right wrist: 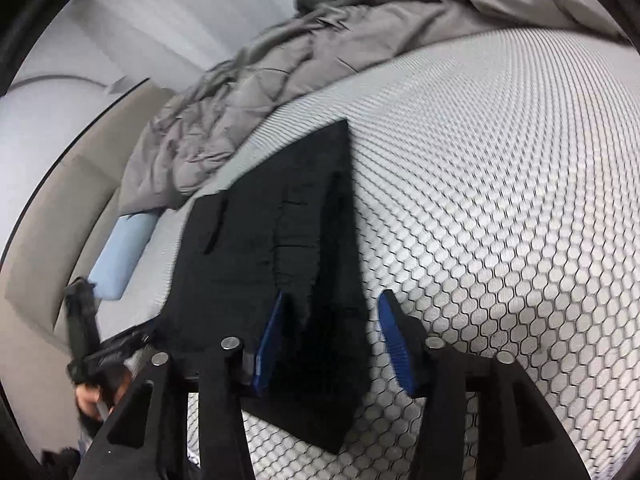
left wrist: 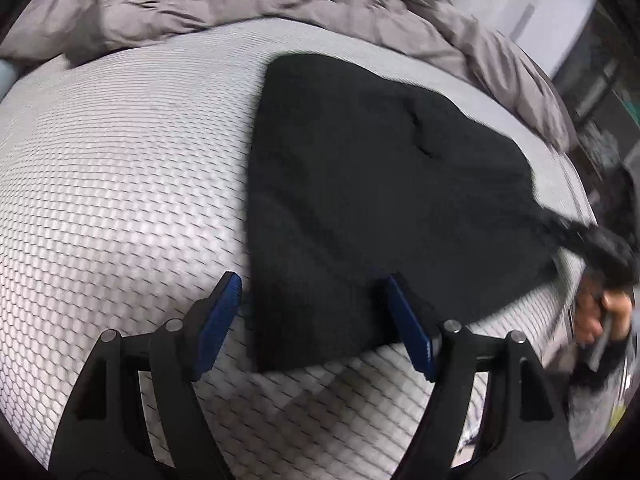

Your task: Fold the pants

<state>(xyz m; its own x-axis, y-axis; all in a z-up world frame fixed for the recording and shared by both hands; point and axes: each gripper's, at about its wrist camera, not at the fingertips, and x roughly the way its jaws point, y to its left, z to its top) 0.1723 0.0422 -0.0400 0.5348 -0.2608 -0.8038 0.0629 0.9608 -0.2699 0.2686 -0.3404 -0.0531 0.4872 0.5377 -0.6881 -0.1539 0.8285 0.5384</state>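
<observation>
From the left wrist camera, the black pants (left wrist: 372,184) are seen spread flat on the bed (left wrist: 120,184), over its honeycomb-quilted mattress cover, already reduced to a compact dark slab rather than two separate legs. The left gripper (left wrist: 314,320) is held low at the near edge, its blue-padded fingers (left wrist: 218,320) spread wide, one on either side of the near corner of the cloth; nothing is pinched. At the right rim of this view the other gripper is glimpsed, blurred, beside the far corner of the fabric, with a hand below it. A rumpled grey duvet (left wrist: 200,4) is piled along the back of the bed.

From the right wrist camera, the same pants (right wrist: 256,248) are viewed lengthwise, a pocket slit and seams showing on top. The right gripper (right wrist: 330,340) is poised over the near end, fingers (right wrist: 396,344) wide apart, with the cloth edge lying between them but not clamped. A pale blue pillow (right wrist: 120,252) rests beside the fabric at the left edge of the bed, and the duvet (right wrist: 248,96) is heaped beyond.

The step in hand is judged to be the reach for the near end, ahead of another fold. Next, both sets of fingers would need to be closed on the near corners, through every layer, and the end lifted evenly and carried over toward the far end, so the stack is not skewed.
</observation>
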